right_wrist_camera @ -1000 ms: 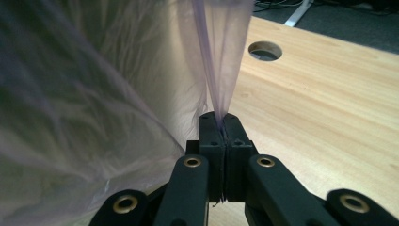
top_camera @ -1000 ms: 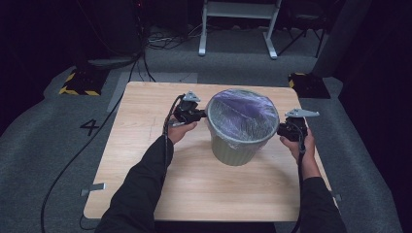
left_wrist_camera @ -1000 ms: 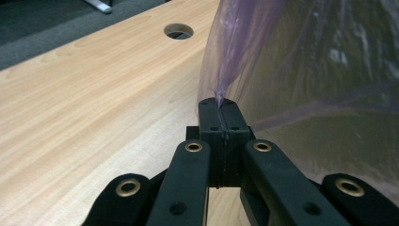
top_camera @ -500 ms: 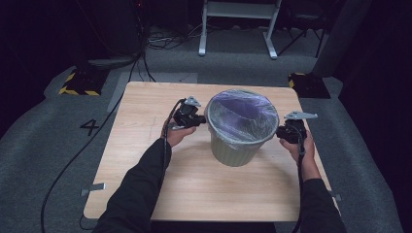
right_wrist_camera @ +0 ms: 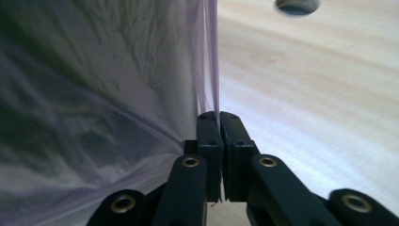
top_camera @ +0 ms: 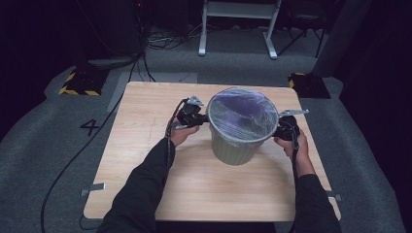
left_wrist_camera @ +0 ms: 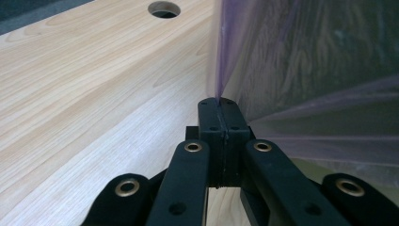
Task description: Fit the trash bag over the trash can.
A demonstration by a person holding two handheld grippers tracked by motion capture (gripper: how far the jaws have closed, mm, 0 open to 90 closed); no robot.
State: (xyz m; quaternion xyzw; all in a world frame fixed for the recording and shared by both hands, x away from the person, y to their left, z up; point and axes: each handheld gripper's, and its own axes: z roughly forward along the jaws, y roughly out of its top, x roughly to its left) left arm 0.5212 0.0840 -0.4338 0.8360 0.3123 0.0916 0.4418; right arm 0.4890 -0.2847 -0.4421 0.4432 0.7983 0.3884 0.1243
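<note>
A pale green bin (top_camera: 235, 148) stands upright on the wooden table (top_camera: 141, 145), right of centre. A thin purple bag (top_camera: 241, 115) is stretched over its mouth and hangs down its sides. My left gripper (top_camera: 204, 119) is at the bin's left rim, shut on a fold of the bag (left_wrist_camera: 310, 70). Its jaws (left_wrist_camera: 219, 101) have just closed a little tighter on the film. My right gripper (top_camera: 280, 127) is at the right rim, shut on the bag's edge (right_wrist_camera: 94, 94). Its jaws (right_wrist_camera: 219, 114) have just eased slightly, and the film is still pinched between them.
A round hole (left_wrist_camera: 163, 8) is cut in the tabletop beyond the bin. The left gripper's cable (top_camera: 97, 141) trails off the table's left edge onto grey carpet. Yellow-and-black blocks (top_camera: 80, 82) and a white frame (top_camera: 238, 29) stand on the floor behind the table.
</note>
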